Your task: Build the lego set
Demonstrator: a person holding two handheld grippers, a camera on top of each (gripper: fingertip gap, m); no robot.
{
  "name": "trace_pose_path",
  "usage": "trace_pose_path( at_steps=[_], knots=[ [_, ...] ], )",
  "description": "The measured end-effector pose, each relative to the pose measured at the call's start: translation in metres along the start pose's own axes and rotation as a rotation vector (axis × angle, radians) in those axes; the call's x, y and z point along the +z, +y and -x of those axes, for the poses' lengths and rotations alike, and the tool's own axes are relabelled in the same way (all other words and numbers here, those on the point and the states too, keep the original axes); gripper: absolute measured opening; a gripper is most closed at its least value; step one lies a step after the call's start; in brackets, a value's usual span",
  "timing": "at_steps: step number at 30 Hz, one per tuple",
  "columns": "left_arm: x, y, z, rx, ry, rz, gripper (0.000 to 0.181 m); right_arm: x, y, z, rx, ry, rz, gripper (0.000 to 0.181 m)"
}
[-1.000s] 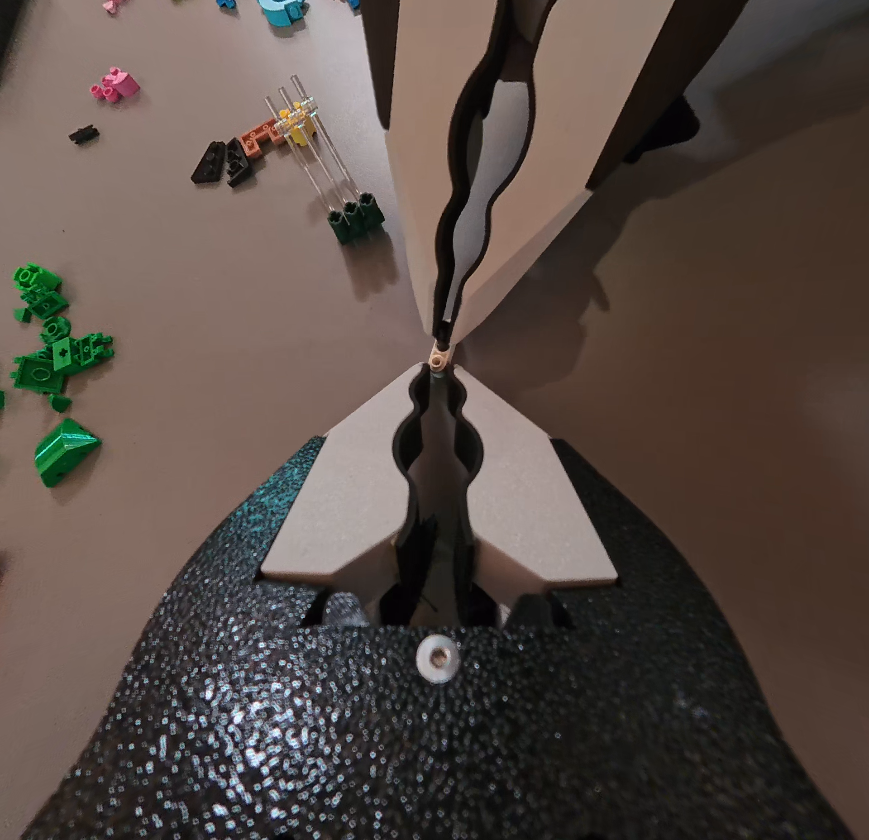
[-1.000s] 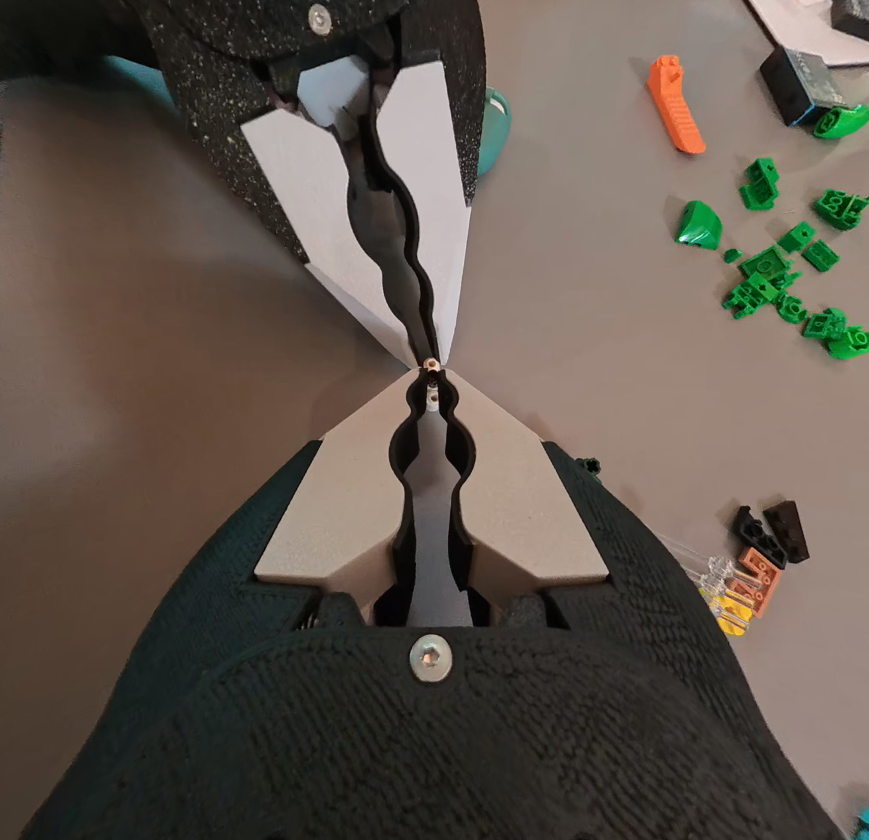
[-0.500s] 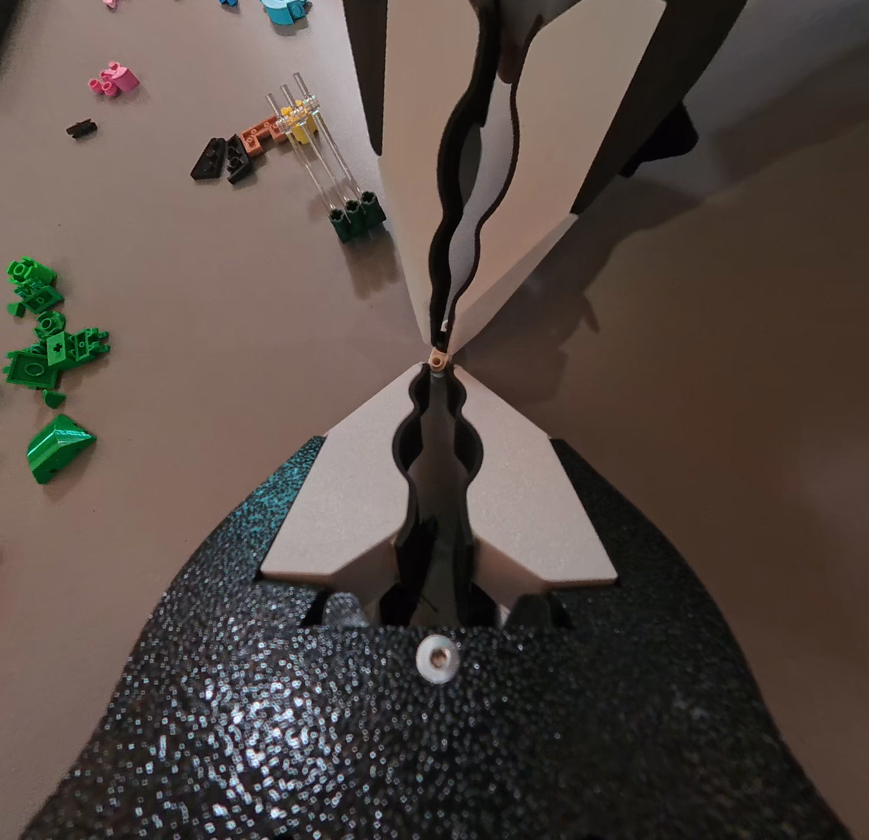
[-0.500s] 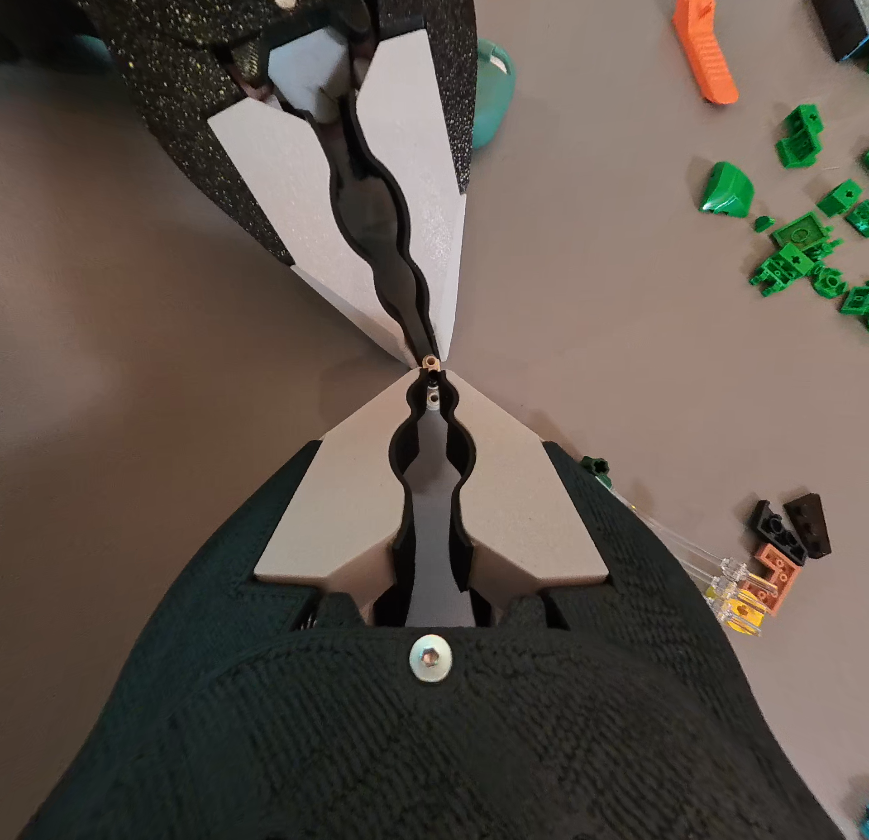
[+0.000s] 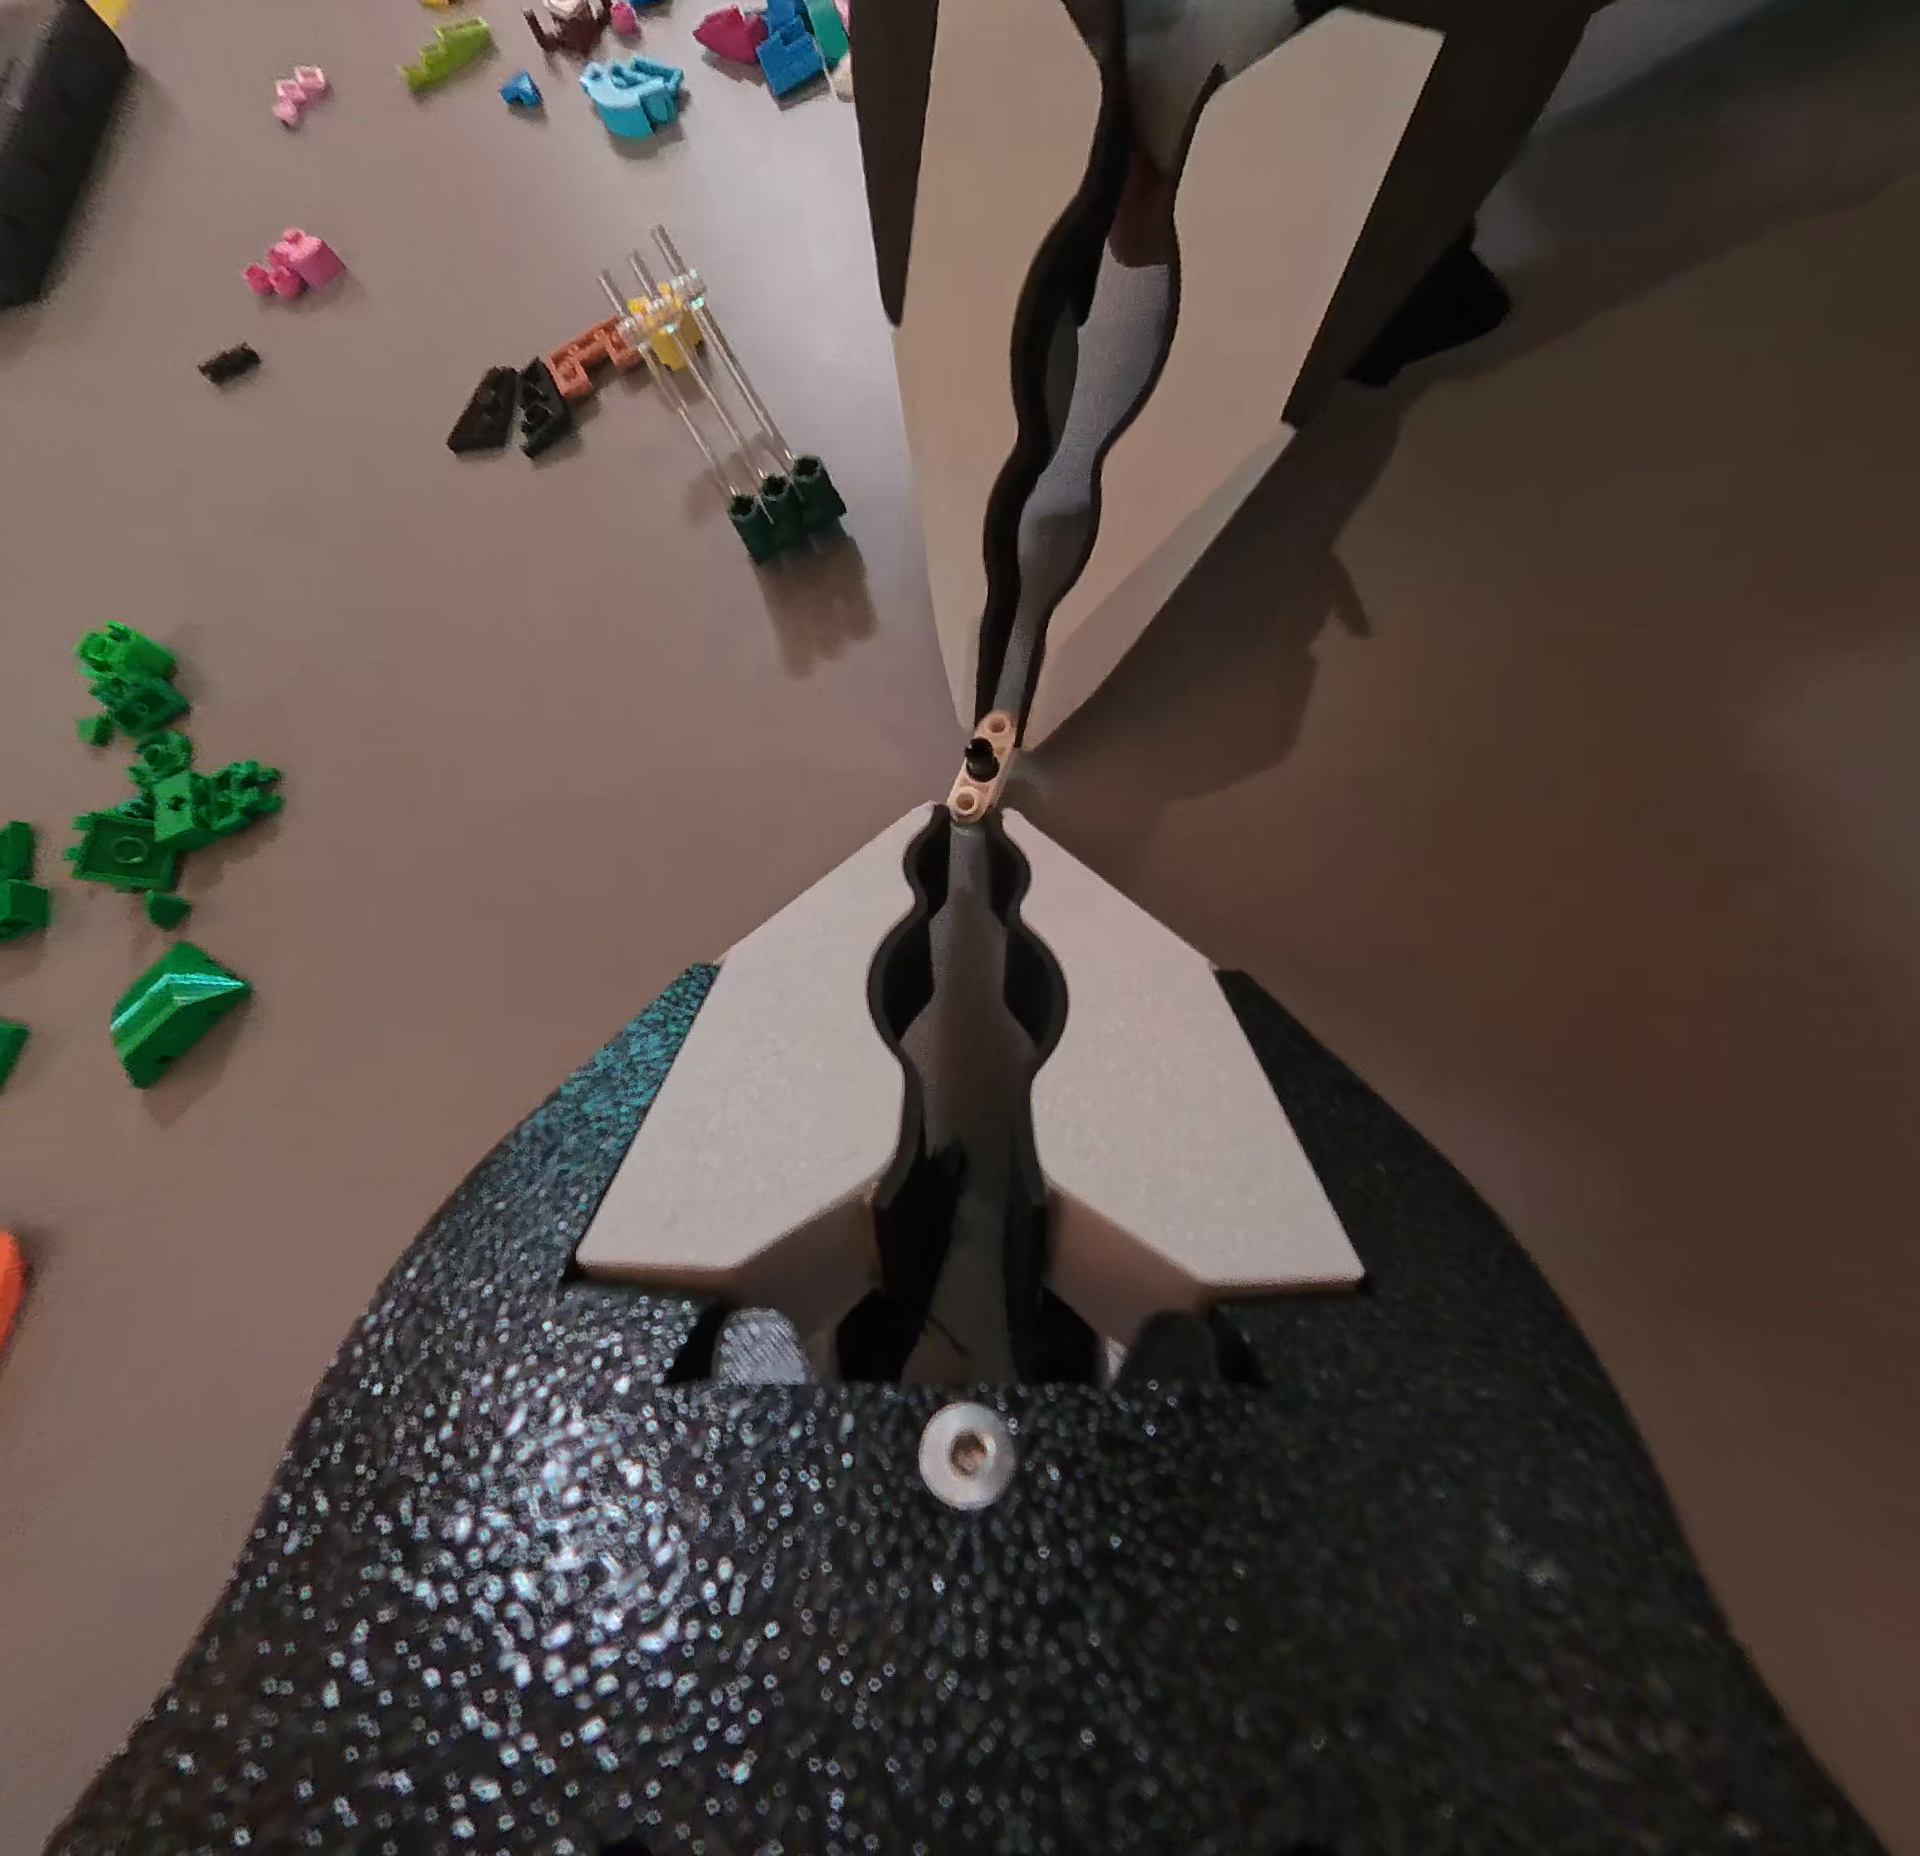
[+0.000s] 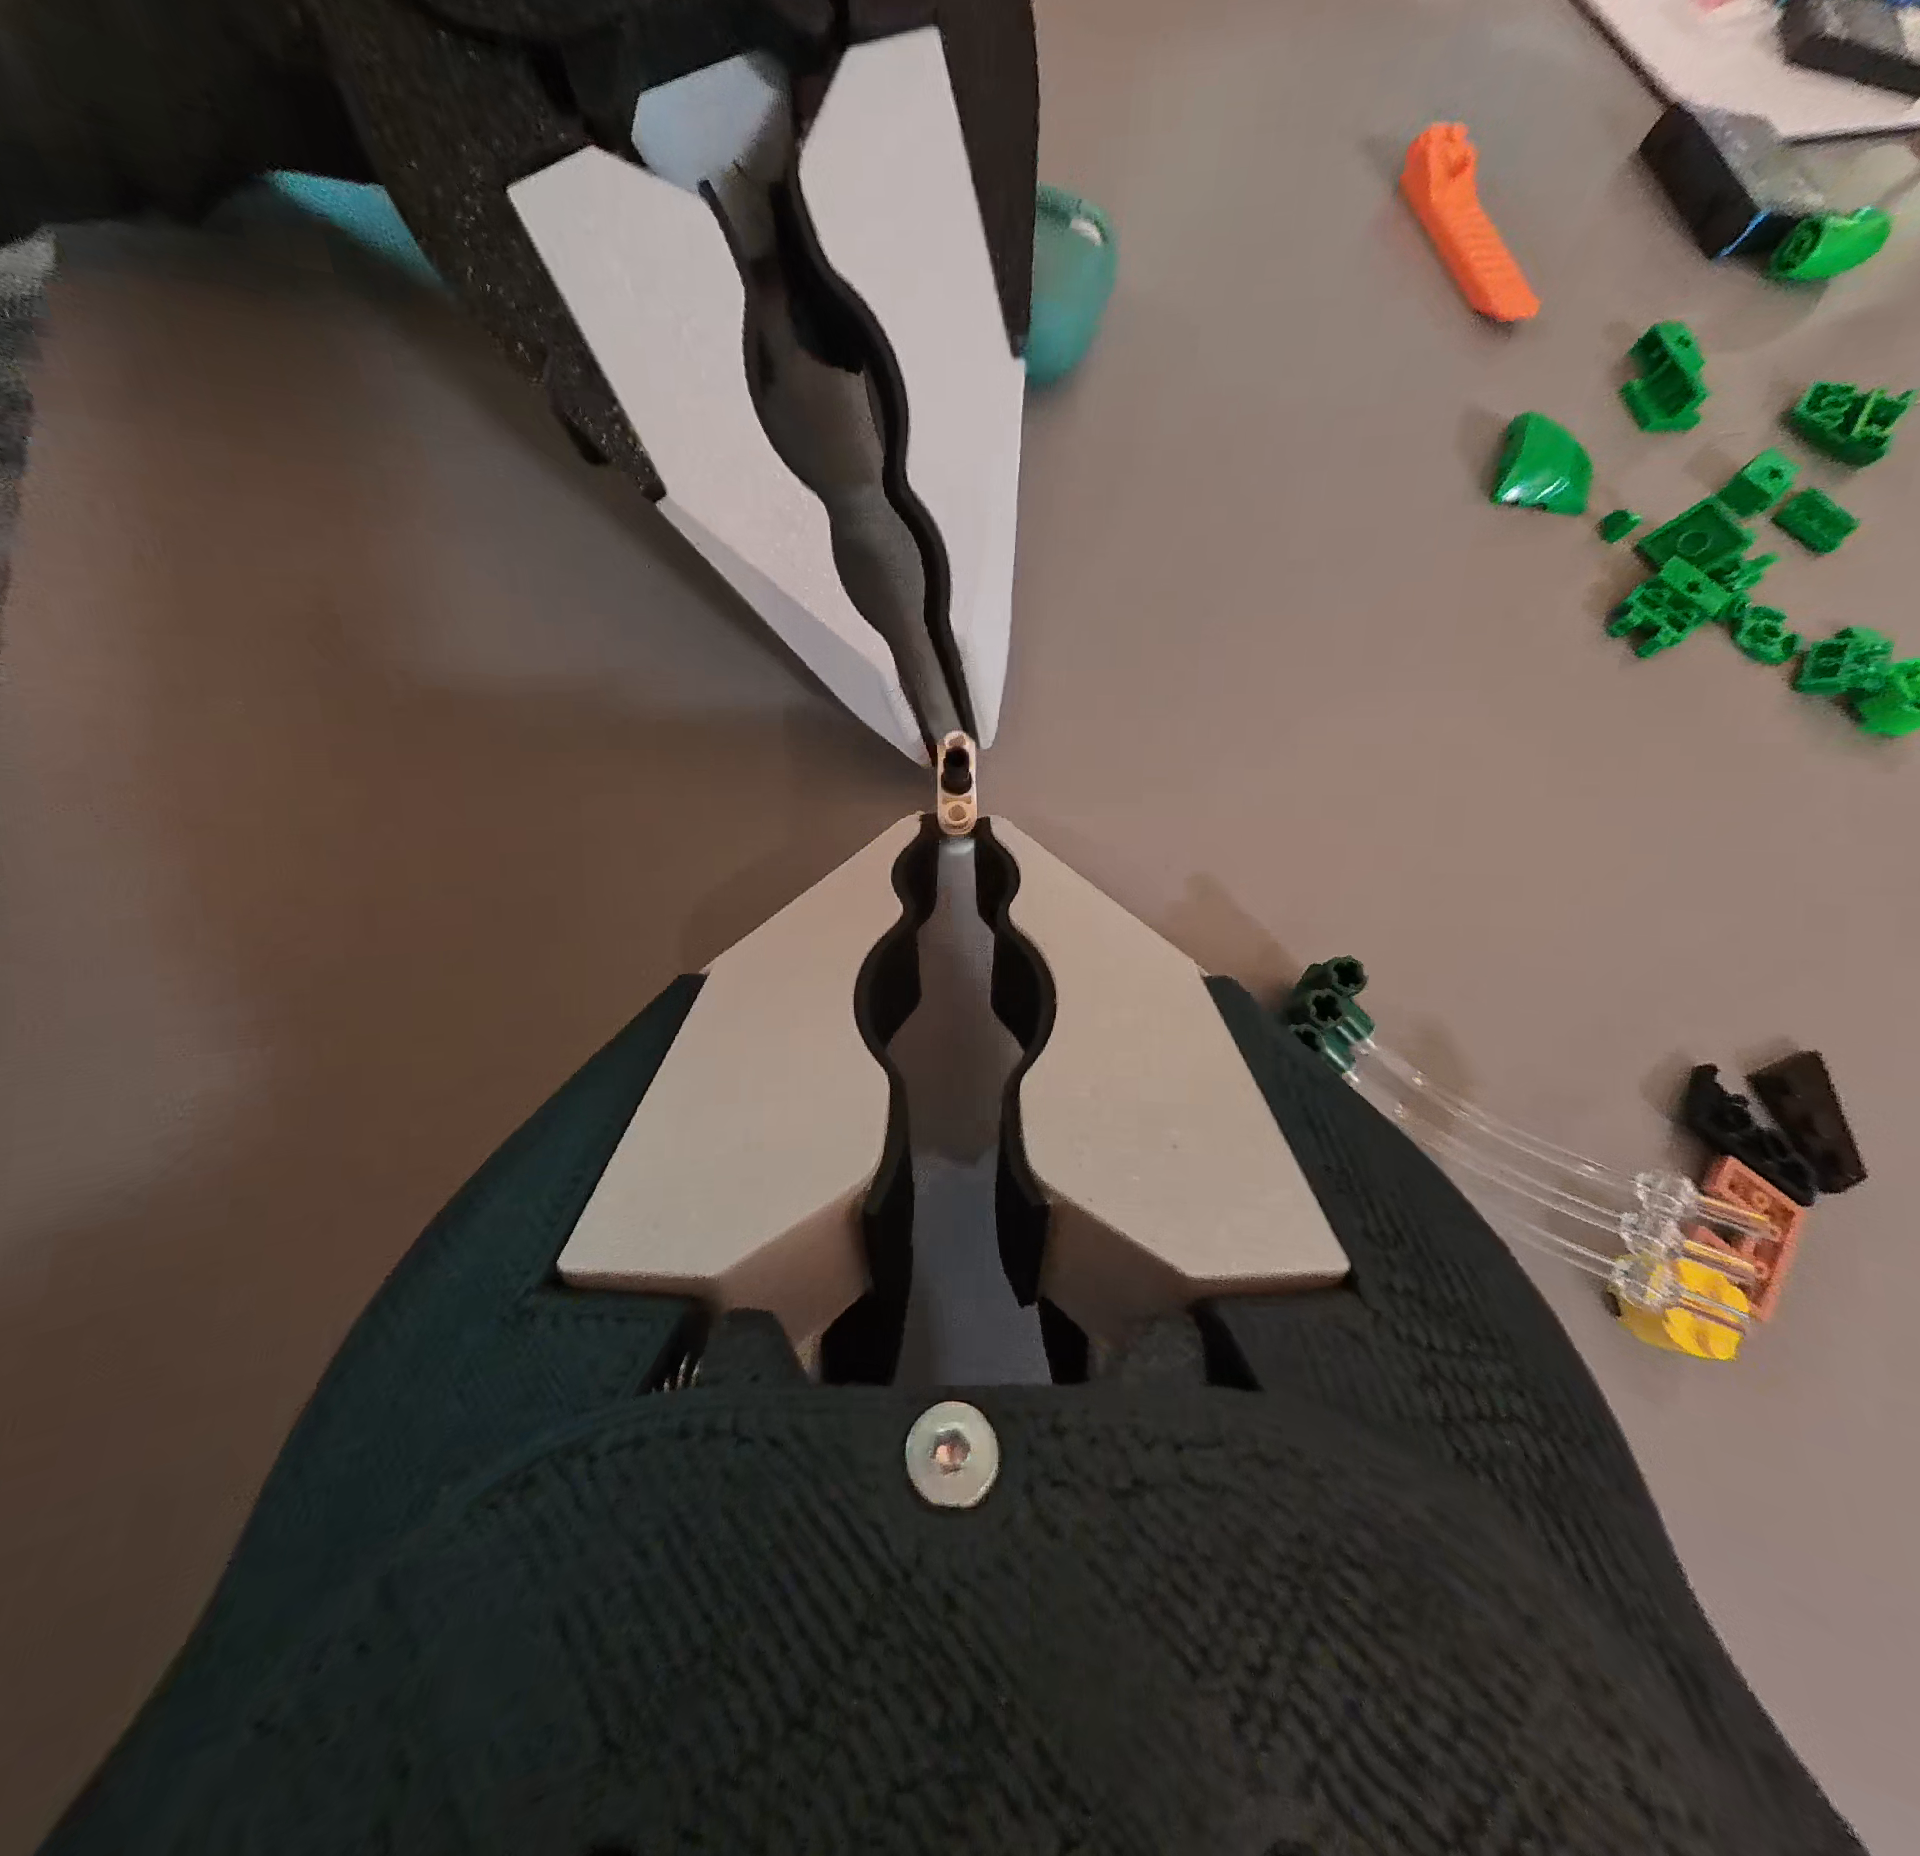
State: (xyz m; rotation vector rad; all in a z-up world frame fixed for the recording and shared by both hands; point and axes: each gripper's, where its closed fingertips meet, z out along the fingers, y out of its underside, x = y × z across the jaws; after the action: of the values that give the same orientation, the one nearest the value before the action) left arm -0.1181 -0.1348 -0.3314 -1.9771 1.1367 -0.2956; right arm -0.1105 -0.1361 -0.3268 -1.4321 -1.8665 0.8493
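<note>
Grippers: 2, pinching 1 tan beam point(image 5: 979, 767), 1 black pin point(image 5: 977, 753).

The left gripper point(image 5: 966, 819) pinches one end of a tan lego beam point(image 5: 981, 764) — the right gripper point(image 5: 1003, 710) grips its far end. Green lego pieces point(image 5: 156, 798) lie scattered at left.

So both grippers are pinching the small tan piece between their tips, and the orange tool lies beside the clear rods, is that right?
Not quite: the orange tool lies apart from the clear rods, beyond the green pieces, as the right wrist view shows. Both the left gripper and the right gripper do pinch the tan piece.
</note>
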Motion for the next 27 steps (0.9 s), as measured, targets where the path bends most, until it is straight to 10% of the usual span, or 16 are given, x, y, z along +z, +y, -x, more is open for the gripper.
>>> trace_pose_path(
  at_steps=[13,27],
  knots=[
    [-0.086,-0.089,0.051,0.706,-0.659,-0.089,0.059,-0.076,-0.121,-0.032,0.238,-0.243,-0.393,0.005],
    [-0.124,-0.125,0.072,0.926,-0.808,0.023,0.007,-0.083,-0.164,-0.035,0.097,-0.398,-0.275,0.005]
  ],
)
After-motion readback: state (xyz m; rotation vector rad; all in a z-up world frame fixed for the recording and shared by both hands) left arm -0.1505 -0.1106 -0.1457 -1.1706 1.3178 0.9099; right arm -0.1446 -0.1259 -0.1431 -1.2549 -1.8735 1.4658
